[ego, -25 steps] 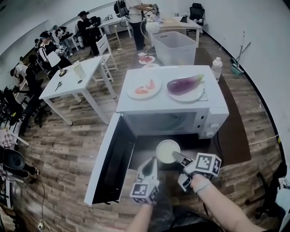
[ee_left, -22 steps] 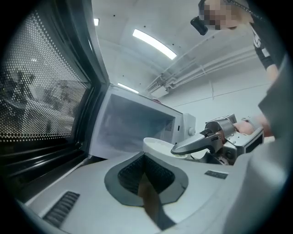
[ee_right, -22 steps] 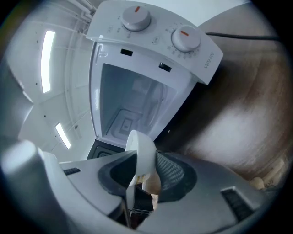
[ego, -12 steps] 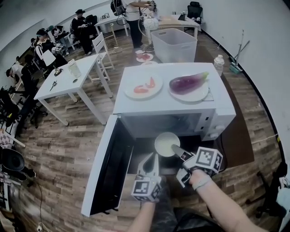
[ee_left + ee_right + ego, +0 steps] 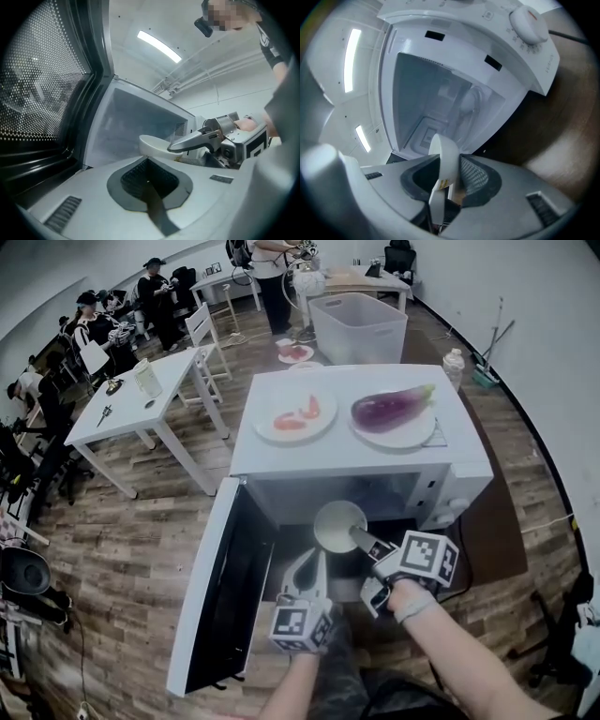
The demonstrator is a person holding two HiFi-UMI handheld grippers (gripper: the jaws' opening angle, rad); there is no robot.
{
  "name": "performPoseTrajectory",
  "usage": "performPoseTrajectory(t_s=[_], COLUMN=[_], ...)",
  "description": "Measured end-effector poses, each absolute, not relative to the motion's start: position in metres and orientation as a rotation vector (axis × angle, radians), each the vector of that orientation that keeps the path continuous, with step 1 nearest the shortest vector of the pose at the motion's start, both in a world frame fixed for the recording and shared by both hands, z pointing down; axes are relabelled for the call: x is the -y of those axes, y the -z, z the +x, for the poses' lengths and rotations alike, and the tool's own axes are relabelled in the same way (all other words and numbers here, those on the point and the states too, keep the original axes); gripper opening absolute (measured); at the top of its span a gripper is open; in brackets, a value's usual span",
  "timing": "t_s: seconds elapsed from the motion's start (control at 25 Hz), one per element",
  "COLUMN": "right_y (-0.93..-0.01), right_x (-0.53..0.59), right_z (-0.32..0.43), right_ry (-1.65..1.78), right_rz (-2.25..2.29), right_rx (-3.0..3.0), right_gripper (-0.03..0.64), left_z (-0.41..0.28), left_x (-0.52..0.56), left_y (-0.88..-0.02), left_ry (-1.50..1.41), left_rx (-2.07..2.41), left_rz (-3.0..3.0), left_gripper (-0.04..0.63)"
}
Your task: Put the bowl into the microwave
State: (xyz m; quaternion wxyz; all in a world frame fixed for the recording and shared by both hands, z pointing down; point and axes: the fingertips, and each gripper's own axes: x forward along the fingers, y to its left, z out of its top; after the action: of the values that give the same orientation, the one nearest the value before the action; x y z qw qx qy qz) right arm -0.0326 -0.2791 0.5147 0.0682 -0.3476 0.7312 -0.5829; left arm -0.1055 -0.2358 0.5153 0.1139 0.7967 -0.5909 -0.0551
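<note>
The white bowl [image 5: 337, 524] hangs at the mouth of the white microwave [image 5: 366, 460], just under the front edge of its top. My right gripper [image 5: 361, 540] is shut on the bowl's near rim, and the right gripper view shows that rim [image 5: 444, 159] clamped between the jaws, facing the lit cavity [image 5: 440, 103]. The microwave door [image 5: 220, 587] stands swung open to the left. My left gripper [image 5: 312, 570] is just below and left of the bowl, shut and holding nothing. In the left gripper view the bowl [image 5: 154, 144] and a right finger [image 5: 192, 139] are ahead.
On the microwave top sit a plate of red pieces [image 5: 298, 418] and a plate with an eggplant [image 5: 394, 412]. Behind are a clear plastic bin [image 5: 359, 329], a bottle [image 5: 453, 367], a white table [image 5: 141, 399] at the left, and several people.
The right gripper has carried the bowl forward and a little up, from in front of the opening to its mouth. The left gripper has shifted forward alongside.
</note>
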Motion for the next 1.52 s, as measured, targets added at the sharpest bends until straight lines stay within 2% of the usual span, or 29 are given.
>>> performPoseTrajectory(t_s=[1.52], right_y=[-0.518], right_x=[0.338], right_z=[-0.050], right_ry=[1.720], right_rz=[-1.208], right_rx=[-2.173], right_gripper=[0.130], left_z=[-0.119], left_x=[0.292], left_y=[-0.514], left_ry=[0.131], left_rx=[1.706], left_rz=[2.264], left_gripper=[-0.009])
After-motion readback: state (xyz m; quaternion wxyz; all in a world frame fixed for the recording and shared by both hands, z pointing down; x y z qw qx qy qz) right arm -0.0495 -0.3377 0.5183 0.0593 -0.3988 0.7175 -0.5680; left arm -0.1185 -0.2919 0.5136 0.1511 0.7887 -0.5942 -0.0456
